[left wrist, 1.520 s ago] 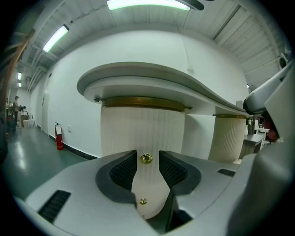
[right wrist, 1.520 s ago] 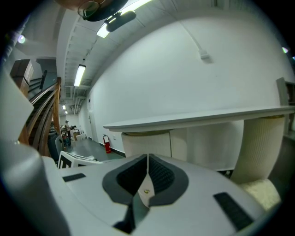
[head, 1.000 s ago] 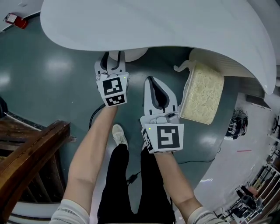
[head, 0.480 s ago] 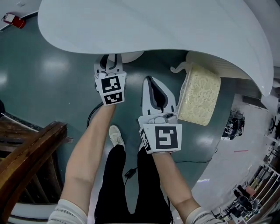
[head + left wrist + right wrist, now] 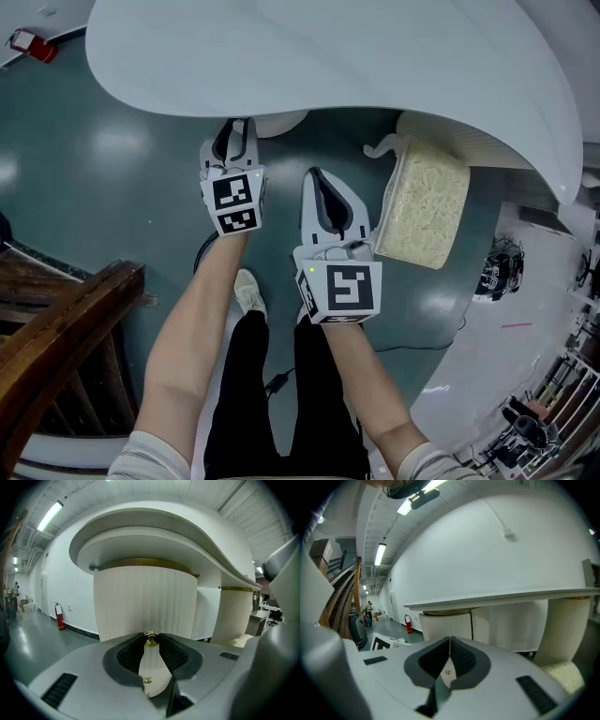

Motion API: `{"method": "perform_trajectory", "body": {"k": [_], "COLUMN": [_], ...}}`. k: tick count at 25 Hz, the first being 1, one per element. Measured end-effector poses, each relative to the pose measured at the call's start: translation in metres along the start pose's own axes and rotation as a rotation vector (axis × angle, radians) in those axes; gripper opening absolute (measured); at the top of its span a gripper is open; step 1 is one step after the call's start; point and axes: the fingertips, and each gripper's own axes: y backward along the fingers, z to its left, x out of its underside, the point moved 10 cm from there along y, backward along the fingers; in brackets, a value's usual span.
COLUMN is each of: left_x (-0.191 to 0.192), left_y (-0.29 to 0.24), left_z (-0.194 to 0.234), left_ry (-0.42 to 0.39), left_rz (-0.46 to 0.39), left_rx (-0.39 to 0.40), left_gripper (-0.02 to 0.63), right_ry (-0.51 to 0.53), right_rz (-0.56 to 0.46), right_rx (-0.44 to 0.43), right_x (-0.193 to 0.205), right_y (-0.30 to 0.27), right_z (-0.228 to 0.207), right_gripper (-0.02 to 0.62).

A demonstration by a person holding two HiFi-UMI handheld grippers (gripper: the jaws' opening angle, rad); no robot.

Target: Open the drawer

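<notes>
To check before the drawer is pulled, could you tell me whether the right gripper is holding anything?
No, in its own view the right gripper has its pads meeting tip to tip with nothing between them.

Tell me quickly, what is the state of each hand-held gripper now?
Left hand-held gripper: closed on the small gold knob.
Right hand-held gripper: closed, holding nothing.

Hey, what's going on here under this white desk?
A person stands at a curved white desk holding a gripper in each hand. The left gripper is closed on the small brass knob of the ribbed drawer front under the desk top. The drawer does not look pulled out yet. The right gripper hangs beside it, shut and empty.
</notes>
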Motion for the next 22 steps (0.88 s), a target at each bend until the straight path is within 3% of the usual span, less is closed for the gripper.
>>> {"method": "perform_trajectory", "body": {"k": [22], "left_x": [0.014], "left_y": [0.056], "left_z": [-0.004], "left_ry": [0.021], "left_rz": [0.079], "left_rx": [0.025], "left_gripper": [0.101], "right_ry": [-0.008], "right_rz": [0.056], "right_rx": [0.004], "right_x": [0.012], "right_y": [0.018], "right_z": [0.016], "right_gripper": [0.014]}}
